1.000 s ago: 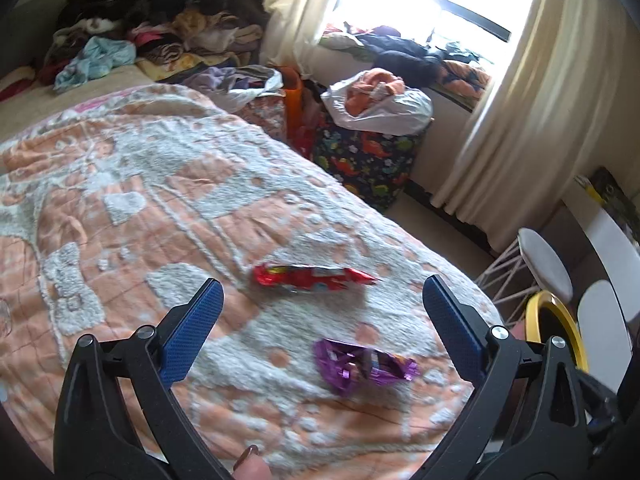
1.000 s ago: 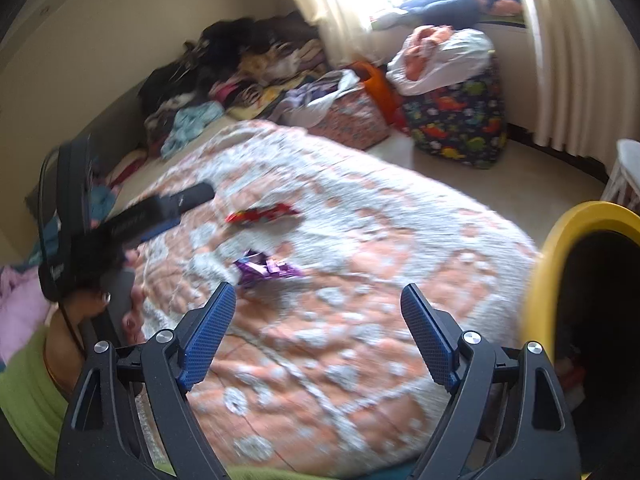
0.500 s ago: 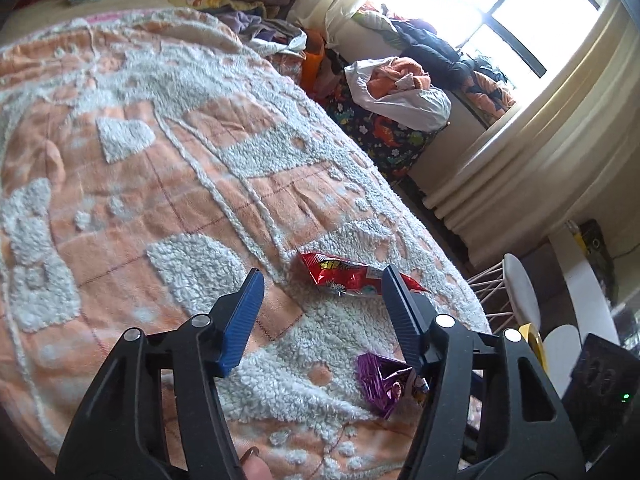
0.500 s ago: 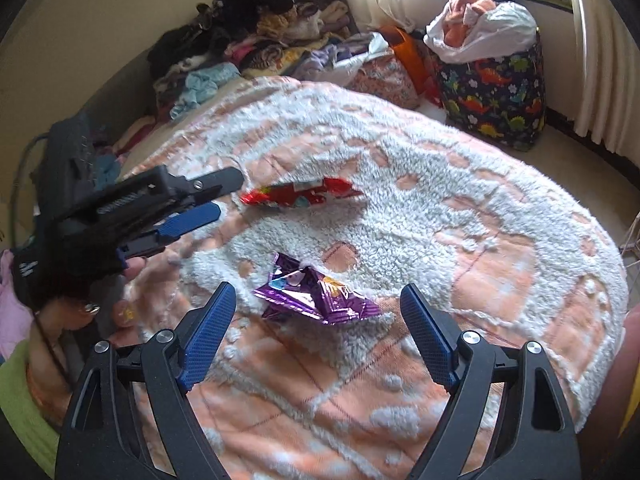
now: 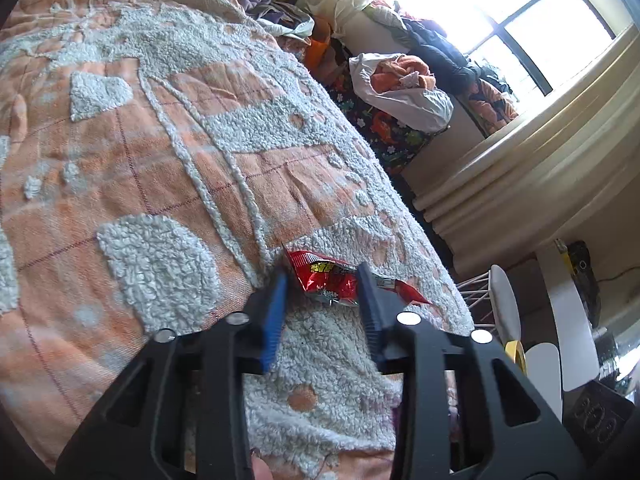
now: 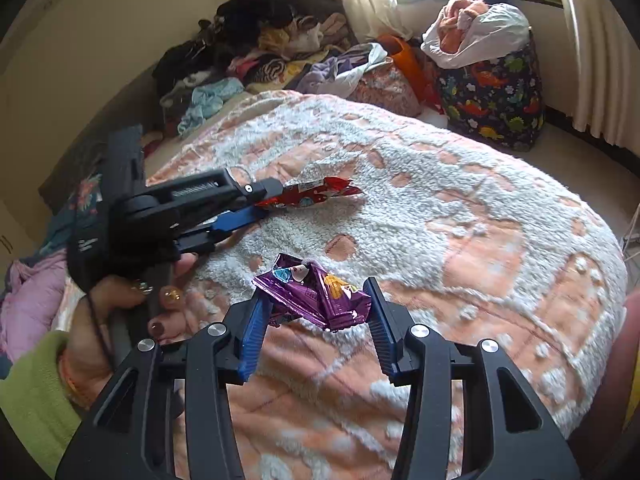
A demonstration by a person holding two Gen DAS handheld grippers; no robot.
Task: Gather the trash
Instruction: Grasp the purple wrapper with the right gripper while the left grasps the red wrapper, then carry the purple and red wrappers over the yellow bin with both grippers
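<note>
- Where the orange-and-white bedspread (image 6: 460, 216) covers the bed, two pieces of trash lie on it: a red wrapper (image 6: 312, 194) farther off and a purple wrapper (image 6: 316, 296) nearer the bed's near edge.
- The left claw (image 5: 322, 280) is closing, its blue pads on either side of the red wrapper (image 5: 328, 280); the right wrist view shows it pinching one end of that wrapper.
- A hand (image 6: 132, 308) with painted nails and a green sleeve (image 6: 32, 392) holds the left claw (image 6: 268, 204).
- The right claw (image 6: 316, 296) is closing around the purple wrapper, its pads at the two ends of the wrapper; whether they press on it cannot be told.
- Beyond the bed, a heap of clothes (image 6: 256, 52) lies along the far wall.
- To the far right, a dinosaur-print bag (image 6: 492, 96) stands on the floor beside cream curtains (image 6: 596, 60), with a white bag of laundry (image 6: 476, 32) on top.
</note>
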